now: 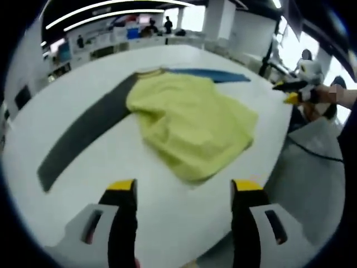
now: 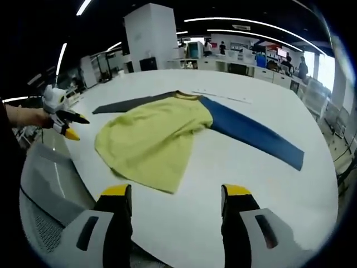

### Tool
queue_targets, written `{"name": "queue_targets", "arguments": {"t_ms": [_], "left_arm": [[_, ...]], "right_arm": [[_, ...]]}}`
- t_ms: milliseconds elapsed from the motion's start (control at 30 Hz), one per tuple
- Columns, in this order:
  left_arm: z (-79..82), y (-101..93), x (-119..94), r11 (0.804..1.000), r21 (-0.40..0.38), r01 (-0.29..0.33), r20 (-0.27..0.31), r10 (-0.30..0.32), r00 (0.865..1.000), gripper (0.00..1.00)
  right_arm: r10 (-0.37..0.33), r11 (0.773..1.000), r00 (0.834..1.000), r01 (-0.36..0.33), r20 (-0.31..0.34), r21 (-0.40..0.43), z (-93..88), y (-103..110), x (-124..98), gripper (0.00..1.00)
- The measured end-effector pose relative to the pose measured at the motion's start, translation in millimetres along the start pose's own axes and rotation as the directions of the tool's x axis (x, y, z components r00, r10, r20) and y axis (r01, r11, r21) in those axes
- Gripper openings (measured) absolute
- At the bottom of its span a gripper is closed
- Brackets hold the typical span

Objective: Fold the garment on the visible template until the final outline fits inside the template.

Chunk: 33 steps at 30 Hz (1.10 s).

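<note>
A long-sleeved shirt lies on a white table, its yellow-green body rumpled and folded over itself. One sleeve is dark grey and the other blue; both lie stretched out flat to opposite sides. The left gripper hovers near the shirt's hem, jaws wide apart and holding nothing. The right gripper hovers at the opposite table edge, jaws likewise spread and empty, clear of the fabric. Each gripper also appears in the other's view, held in a hand beyond the table edge. Office desks and people stand in the background.
</note>
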<state>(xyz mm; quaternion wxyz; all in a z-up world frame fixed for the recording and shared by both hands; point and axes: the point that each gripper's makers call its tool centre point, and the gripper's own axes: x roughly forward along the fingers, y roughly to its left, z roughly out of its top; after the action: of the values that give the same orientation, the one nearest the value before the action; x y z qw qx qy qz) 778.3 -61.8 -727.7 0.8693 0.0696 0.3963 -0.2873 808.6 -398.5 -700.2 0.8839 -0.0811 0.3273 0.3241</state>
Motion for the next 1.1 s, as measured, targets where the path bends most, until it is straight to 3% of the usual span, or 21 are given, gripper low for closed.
{"name": "queue_targets", "arguments": {"t_ms": [167, 600, 1100], "left_arm": [[-2.4, 4.6, 11, 1.000, 0.006, 0.006, -0.001, -0.006, 1.000, 0.56], [-9.9, 9.6, 26, 0.999, 0.024, 0.021, -0.033, -0.020, 0.999, 0.47], [-8.5, 7.8, 39, 0.999, 0.024, 0.037, -0.038, -0.036, 0.999, 0.39]], "right_arm": [[0.032, 0.999, 0.999, -0.033, -0.031, -0.038, -5.3, 6, 14, 0.61], [0.076, 0.996, 0.993, -0.079, -0.090, -0.040, -20.6, 8, 47, 0.48], [0.105, 0.992, 0.987, -0.113, -0.126, -0.058, -27.1, 14, 66, 0.40]]}}
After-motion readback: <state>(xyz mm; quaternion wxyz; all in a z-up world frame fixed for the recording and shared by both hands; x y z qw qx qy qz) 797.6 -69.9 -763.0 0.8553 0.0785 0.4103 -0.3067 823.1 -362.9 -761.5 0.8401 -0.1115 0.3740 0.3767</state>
